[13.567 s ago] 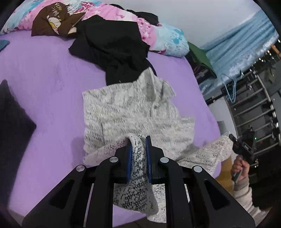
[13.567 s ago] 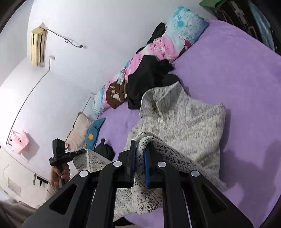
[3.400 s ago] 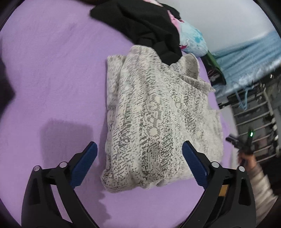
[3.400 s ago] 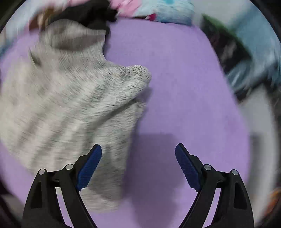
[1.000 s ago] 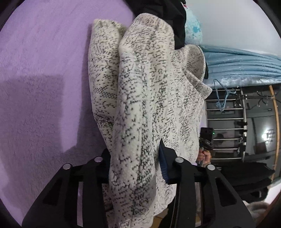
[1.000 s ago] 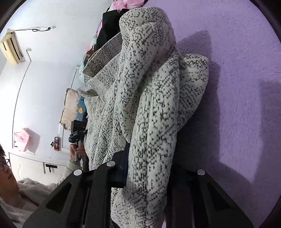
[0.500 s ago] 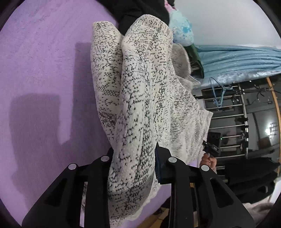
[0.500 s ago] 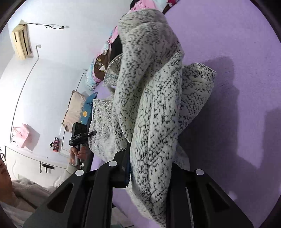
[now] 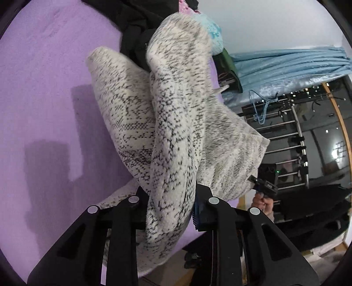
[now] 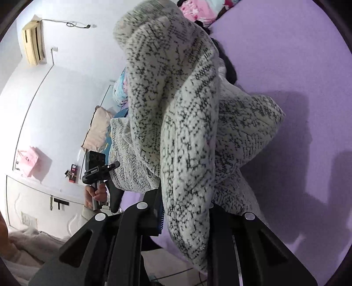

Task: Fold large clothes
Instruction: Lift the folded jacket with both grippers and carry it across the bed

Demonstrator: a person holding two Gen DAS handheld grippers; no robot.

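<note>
A white-and-black speckled knit sweater (image 9: 176, 123) hangs lifted above the purple bed (image 9: 44, 88). My left gripper (image 9: 170, 209) is shut on a thick fold of it near its lower edge. My right gripper (image 10: 184, 211) is shut on the opposite side of the same sweater (image 10: 182, 110). The cloth drapes over both pairs of fingers and hides most of the pads. The other gripper shows small in each view: the right one in the left wrist view (image 9: 264, 184), the left one in the right wrist view (image 10: 96, 169).
Black clothes (image 9: 132, 26) and a pink-and-blue pillow (image 10: 198, 11) lie at the head of the bed. A blue curtain (image 9: 286, 63), a metal rack with a blue hanger (image 9: 261, 110) stand right of the bed. White wall and air conditioner (image 10: 33, 44) are left.
The sweater has been lifted higher off the bed in both grippers, and its free end now hangs and swings clear of the purple cover.
</note>
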